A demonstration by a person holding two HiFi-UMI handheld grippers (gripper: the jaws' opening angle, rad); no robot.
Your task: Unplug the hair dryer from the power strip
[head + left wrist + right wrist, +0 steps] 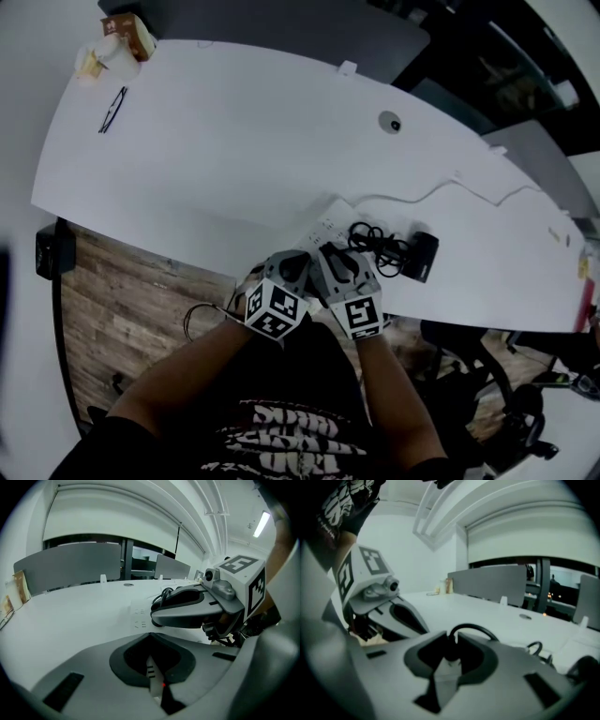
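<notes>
The plug (451, 652) of the hair dryer (424, 255) sits between the jaws of your right tool (450, 657). The jaws are drawn in narrow and press on its dark body. Only the right gripper view shows this, along with the black cord (471, 629) arching up out of the plug over the jaws. The head view hides that grip under the tool bodies. What it gives you instead is the layout: the white power strip (326, 228) lies near the front edge of the tabletop (234, 150), with the cord coiled just beside it and the black hair dryer lying on its side just past the coil. Your left tool (153, 670) is closed narrow on a white slab with dark slots and a small red light, which reads as the near end of the power strip. That light appears in the left gripper view alone. The same view shows more of the strip's socket face beyond the jaws, and your right tool reaching in from the right, just above it. From overhead the two tools stand side by side, almost touching, their marker cubes toward you. Farther off, a pair of glasses (112, 108) lies near the tabletop's far left end, well apart from the work. Wood-pattern floor (122, 291) shows below the front edge.
</notes>
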